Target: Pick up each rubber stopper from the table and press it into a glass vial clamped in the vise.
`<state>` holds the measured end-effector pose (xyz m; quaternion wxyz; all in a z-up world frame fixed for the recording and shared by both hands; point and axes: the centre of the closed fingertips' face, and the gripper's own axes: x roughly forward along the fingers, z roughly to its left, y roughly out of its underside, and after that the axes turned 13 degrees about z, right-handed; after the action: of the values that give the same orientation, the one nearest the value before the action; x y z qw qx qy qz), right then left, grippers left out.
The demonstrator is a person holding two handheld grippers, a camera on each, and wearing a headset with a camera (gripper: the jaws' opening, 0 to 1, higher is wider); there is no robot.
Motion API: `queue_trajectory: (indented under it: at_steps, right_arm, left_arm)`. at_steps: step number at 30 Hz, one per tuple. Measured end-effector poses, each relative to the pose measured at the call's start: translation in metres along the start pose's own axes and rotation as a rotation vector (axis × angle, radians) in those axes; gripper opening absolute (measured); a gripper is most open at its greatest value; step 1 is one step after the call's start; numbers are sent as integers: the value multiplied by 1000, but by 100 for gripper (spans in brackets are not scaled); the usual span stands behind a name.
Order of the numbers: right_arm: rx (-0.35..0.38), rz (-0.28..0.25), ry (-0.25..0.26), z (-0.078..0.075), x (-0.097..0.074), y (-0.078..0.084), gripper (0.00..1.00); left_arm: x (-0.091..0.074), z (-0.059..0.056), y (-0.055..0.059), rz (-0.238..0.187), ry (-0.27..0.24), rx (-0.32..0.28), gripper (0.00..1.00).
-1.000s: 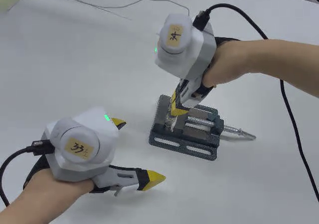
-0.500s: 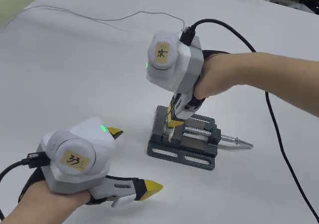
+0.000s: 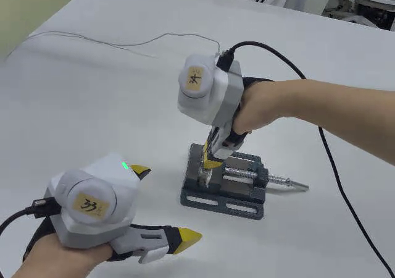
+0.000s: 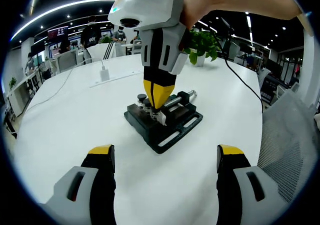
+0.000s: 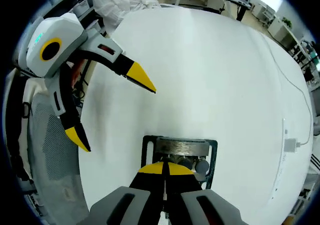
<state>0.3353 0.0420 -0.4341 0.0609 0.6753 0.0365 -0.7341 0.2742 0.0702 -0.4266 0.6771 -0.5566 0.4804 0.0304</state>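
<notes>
Workbench scene with two hand-held tongs, one vise and one white counter (image 3: 92, 111). Vise (image 3: 223, 191) (dark, flat-based) stands on the counter right of centre in the head view, its screw handle (image 3: 289, 182) pointing to that view's right. Vials (image 4: 144, 105) stand clamped between its cheeks. The left gripper view shows two dark stoppers (image 4: 141, 97) seated on vial tops just beside the yellow tips of the right tongs. The full count cannot be told, since those tips cover the rest of the row.

Right tongs (image 3: 208, 165) point steeply down onto the vise, tips at the clamped row. The right hand (image 3: 259, 108) grips the body from behind, the forearm reaching in from the view's right, and one black cable (image 3: 345, 185) trails off the back. In the right gripper view the two yellow tips lie pressed together with only a thin seam between them (whether anything small is pinched there cannot be told).

Left tongs (image 3: 164, 202) sit low at the near left, well apart from the vise. The left hand (image 3: 58, 261) holds them nearly level, tips spread wide over bare counter. In the left gripper view the vise appears between and beyond those spread tips. One thin wire (image 3: 123, 43) runs across the far counter.
</notes>
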Motion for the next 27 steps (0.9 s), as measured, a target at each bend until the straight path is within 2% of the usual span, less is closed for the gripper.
queue_trajectory:
  at_steps: [2, 5, 13, 22, 27]
  right_arm:
    - [-28, -14, 14, 0, -1, 2, 0]
    - [3, -41, 14, 0, -1, 1, 0]
    - [5, -45, 46, 1, -1, 1, 0]
    - [31, -131, 72, 1, -2, 2, 0]
    - [41, -161, 79, 1, -2, 2, 0]
  left_arm:
    - [-1, 1, 0, 2, -5, 8, 82]
    - [-4, 3, -1, 1, -10, 6, 82]
    - [-7, 5, -6, -7, -24, 10, 82]
    - [-11, 4, -12, -16, -31, 22, 82]
    - [-12, 6, -13, -22, -39, 19, 82]
